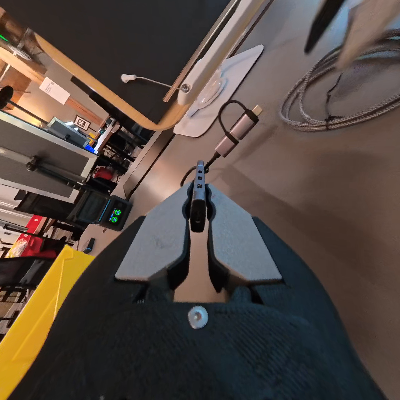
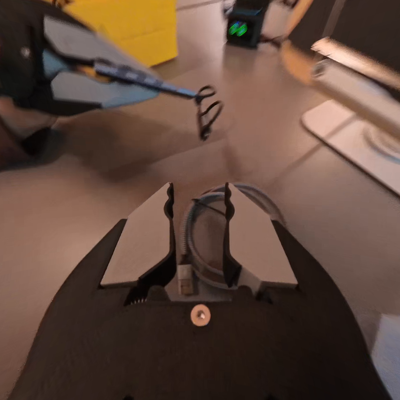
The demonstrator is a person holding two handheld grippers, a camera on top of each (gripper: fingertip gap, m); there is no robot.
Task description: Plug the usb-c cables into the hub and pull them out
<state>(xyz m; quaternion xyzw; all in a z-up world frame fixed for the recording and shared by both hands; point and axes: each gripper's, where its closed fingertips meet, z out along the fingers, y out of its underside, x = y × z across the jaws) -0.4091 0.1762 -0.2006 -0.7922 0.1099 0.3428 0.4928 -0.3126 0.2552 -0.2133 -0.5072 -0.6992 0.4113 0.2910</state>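
My left gripper (image 1: pixel 199 185) is shut on a slim grey hub (image 1: pixel 197 207), held on edge above the table with a row of ports facing up. The hub's short black lead ends in a grey adapter plug (image 1: pixel 237 132) beyond it. My right gripper (image 2: pixel 198 188) is open and empty, just above a coiled grey braided cable (image 2: pixel 190 225). The cable's plug (image 2: pixel 185 279) shows between the fingers. The coil also shows in the left wrist view (image 1: pixel 324 108). In the blurred right wrist view, the left gripper (image 2: pixel 155 87) holds the hub (image 2: pixel 134 75) at upper left.
A white monitor stand base (image 1: pixel 218 93) sits behind the hub, also in the right wrist view (image 2: pixel 346 138). A yellow box (image 2: pixel 138 26) and a black device with a green display (image 1: pixel 114 214) stand at the table's far side. The brown table (image 1: pixel 303 216) lies below. Across from one pair of fingers to the other is roughly 12 cm.
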